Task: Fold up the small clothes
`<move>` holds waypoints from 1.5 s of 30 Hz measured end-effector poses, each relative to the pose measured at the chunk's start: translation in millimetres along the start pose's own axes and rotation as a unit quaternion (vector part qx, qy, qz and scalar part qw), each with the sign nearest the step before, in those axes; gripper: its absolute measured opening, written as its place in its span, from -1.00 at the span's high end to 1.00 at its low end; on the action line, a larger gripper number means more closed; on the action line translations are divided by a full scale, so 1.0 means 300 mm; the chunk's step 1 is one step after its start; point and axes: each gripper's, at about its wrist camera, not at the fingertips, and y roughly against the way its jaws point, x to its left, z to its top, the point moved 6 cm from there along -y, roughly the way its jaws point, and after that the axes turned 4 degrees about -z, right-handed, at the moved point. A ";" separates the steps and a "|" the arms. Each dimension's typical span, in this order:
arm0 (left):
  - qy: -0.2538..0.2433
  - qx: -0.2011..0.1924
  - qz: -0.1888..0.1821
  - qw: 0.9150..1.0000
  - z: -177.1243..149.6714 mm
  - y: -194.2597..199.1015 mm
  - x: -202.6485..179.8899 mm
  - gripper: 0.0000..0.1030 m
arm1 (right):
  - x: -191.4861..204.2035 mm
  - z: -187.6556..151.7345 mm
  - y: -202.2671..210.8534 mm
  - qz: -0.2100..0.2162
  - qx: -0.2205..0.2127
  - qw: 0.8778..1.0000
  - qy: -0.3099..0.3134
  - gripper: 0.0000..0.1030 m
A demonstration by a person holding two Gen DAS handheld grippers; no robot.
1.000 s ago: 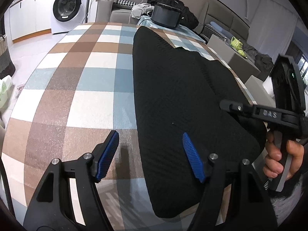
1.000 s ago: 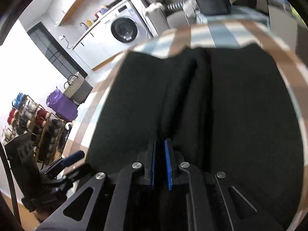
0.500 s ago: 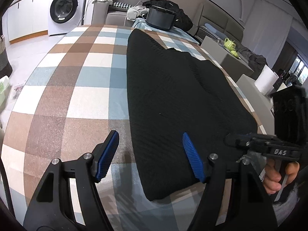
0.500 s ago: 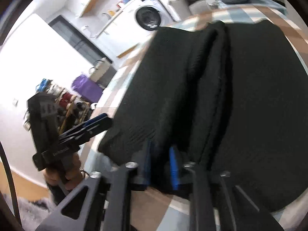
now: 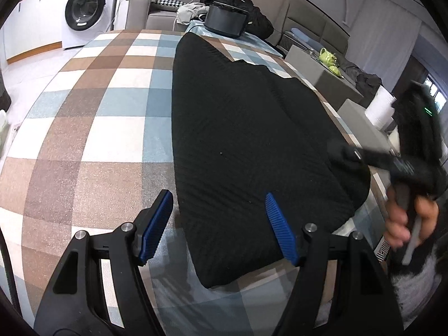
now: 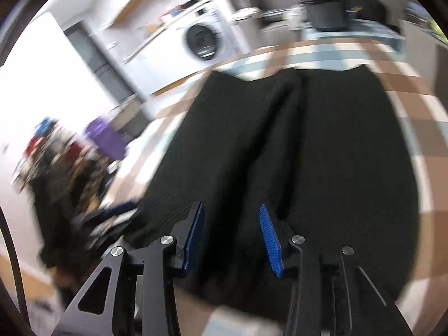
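Observation:
A black knit garment (image 5: 246, 140) lies folded lengthwise on the checked tablecloth (image 5: 92, 128). It also fills the right wrist view (image 6: 294, 154), which is blurred by motion. My left gripper (image 5: 218, 224) is open and empty, low over the garment's near left edge. My right gripper (image 6: 232, 235) is open over the garment's near edge, holding nothing. In the left wrist view the right gripper (image 5: 344, 151) is at the garment's right side, held by a hand (image 5: 406, 218).
A black pot (image 5: 226, 22) stands at the table's far end. A washing machine (image 5: 86, 8) is at the back left, a sofa behind the table. Grey boxes and a white roll (image 5: 378, 109) stand right of the table.
My right gripper was shut on a fold of the garment; it has opened and let go. The left gripper has stayed open and nearly still.

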 end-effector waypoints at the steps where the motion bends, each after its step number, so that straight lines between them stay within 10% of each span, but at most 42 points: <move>1: 0.001 0.002 0.000 1.000 0.000 -0.002 0.003 -0.29 | -0.028 0.029 -0.030 -0.007 0.003 1.000 -0.018 0.19; 6: 0.008 -0.001 0.003 1.000 0.012 0.000 0.022 -0.29 | -0.109 0.143 -0.150 -0.019 -0.003 0.998 -0.065 0.28; 12: 0.028 -0.011 0.006 1.000 0.044 0.003 0.064 -0.29 | -0.095 0.225 -0.212 -0.018 0.013 0.996 -0.082 0.89; 19: 0.051 -0.031 0.014 0.998 0.097 0.022 0.108 -0.29 | -0.129 0.342 -0.061 -0.012 -0.064 0.996 -0.058 0.91; 24: 0.057 -0.020 0.020 0.998 0.114 -0.018 0.117 -0.29 | -0.271 0.272 -0.158 -0.051 0.026 0.993 -0.103 0.81; 31: 0.037 -0.007 0.012 0.999 0.100 -0.057 0.073 -0.29 | -0.197 0.060 -0.060 0.047 0.038 0.994 -0.094 0.64; 36: 0.026 -0.001 0.012 1.000 0.092 -0.074 0.052 -0.29 | -0.137 -0.015 -0.013 0.025 0.012 0.999 -0.047 0.91; 45: 0.019 -0.004 0.017 1.000 0.077 -0.043 0.042 -0.29 | -0.160 -0.063 0.057 0.006 0.001 0.998 -0.060 0.77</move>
